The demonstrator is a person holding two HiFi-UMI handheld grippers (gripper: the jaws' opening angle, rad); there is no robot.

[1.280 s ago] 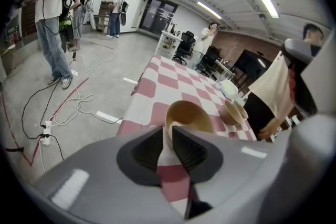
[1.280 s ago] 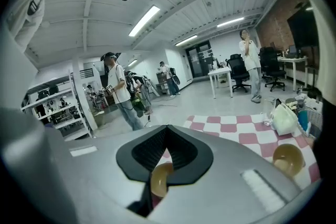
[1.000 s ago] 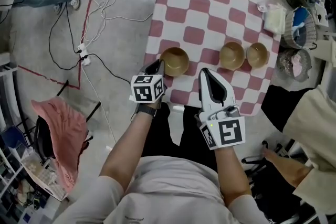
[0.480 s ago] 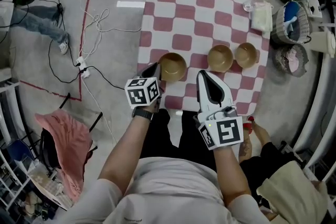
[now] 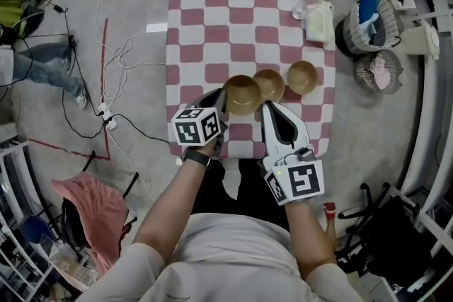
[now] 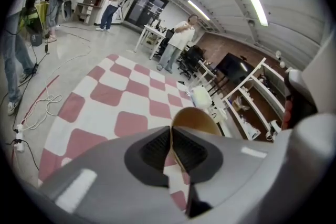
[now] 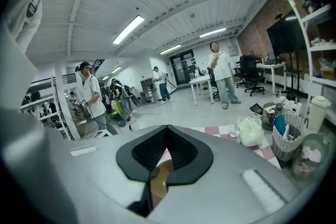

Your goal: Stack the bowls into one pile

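Where the person's forearms end at the 2 tools, the left gripper (image 5: 218,97) is clamped on the near rim of the held bowl (image 5: 242,94), a brown one. In the left gripper view its jaws stand pressed together with the thin rim caught between the dark pads (image 6: 155,147), and the held bowl (image 6: 197,119) sticks out just past the tips. Just to the right of it, the right gripper (image 5: 267,106) has its jaws closed on each other with nothing between them. In the right gripper view the tips (image 7: 167,131) meet, and a slice of brown bowl (image 7: 159,178) shows through the gap under them; which of the 3 it is I cannot tell. Just beyond the right gripper sits the 2nd bowl (image 5: 271,84), and in the head view the held bowl's right edge overlaps it; whether they touch is not clear. Further right, apart from both, the 3rd bowl (image 5: 303,76) rests alone. All 3 are over the red-and-white checked cloth (image 5: 191,32), which spreads on beyond both grippers. At its far right corner lies a white bag (image 5: 320,14). Off the cloth, far to the right of the right gripper, stand 2 baskets (image 5: 368,21), and cables (image 5: 106,67) trail over the floor left of the left gripper.
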